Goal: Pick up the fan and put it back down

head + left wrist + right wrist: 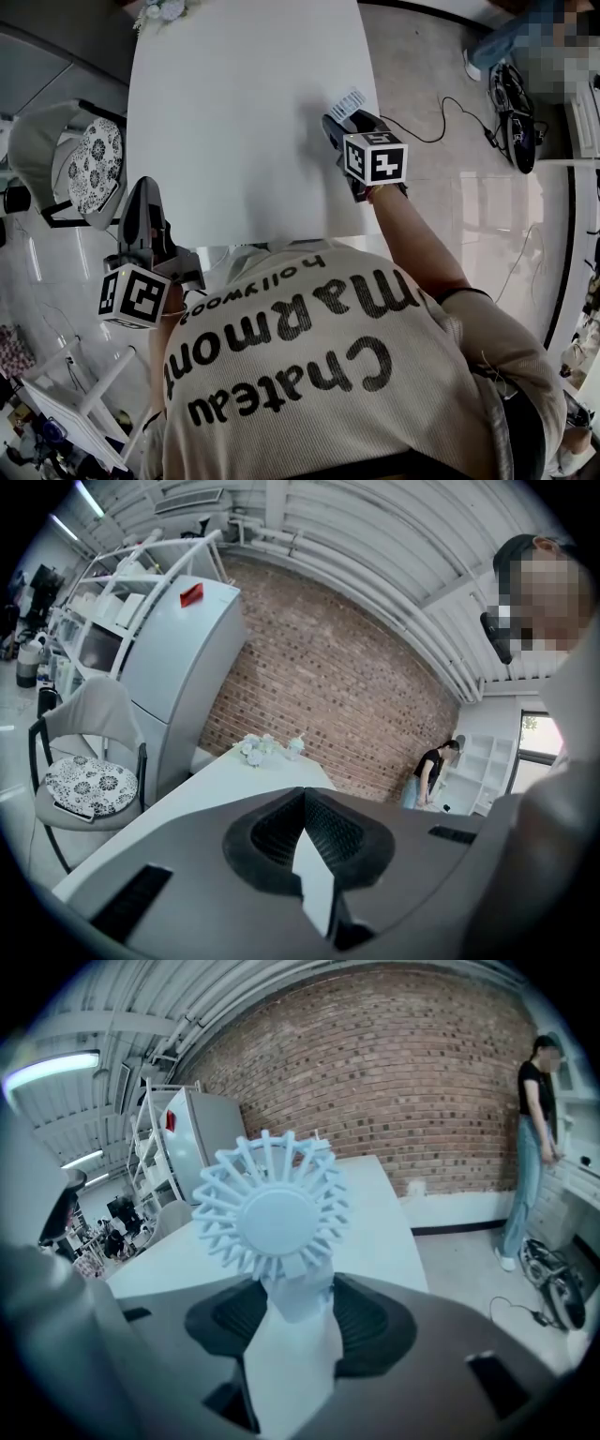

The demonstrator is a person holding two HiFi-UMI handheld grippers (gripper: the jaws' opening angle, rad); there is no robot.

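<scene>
Grasp step. Right gripper (300,1309) set wide, pads seemingly pressed on the handheld fan (272,1213) at its handle, over white table (234,112); lift-off unclear. Left gripper (302,797) closed, empty. Next: raise gently, keep upright, set down.

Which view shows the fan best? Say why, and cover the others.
Right gripper view: the fan fills the centre, grille facing the camera, handle between the jaws. Head view shows only a small part past the right hand-held gripper. Left gripper view shows none.
</scene>
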